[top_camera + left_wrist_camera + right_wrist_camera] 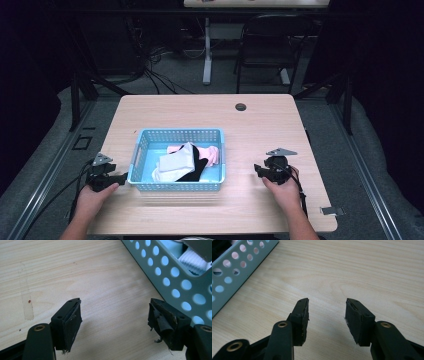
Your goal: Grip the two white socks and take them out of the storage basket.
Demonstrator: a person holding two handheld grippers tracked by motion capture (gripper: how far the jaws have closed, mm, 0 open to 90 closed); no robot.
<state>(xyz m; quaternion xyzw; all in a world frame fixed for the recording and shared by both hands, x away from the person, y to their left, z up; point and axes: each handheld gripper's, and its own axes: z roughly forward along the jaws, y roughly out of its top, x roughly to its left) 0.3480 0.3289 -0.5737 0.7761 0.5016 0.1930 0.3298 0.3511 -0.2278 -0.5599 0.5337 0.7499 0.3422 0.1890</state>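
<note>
- both grippers sit on the desk either side of the blue basket; left gripper is just beside the basket's left end, right gripper sits well clear on the other side; fingers on both are apart and holding nothing
- the stuff I reckon we're after is the pile of cloth in the basket: a white folded piece, something pink behind it, something black tucked alongside; all overlapping, so a sloppy grab could drag two pieces up at once
- in the left gripper view the basket wall is right next to my right-hand finger; if I swing in low I'd probably clip the wall and shove the whole basket across the desk; it looks light, nothing pins it down
- that same finger's pad looks torn and flappy, with bits hanging off; my guess is thin fabric could slip out of it, or the loose flap could snag on a hole in the wall
- in the right gripper view the fingers point at bare desk with the basket off in the corner; it needs a fair reach over the rim, and coming in too flat would catch the edge
- I can't tell how the cloths are folded underneath, so pinching the top layer may just unfold it
</note>
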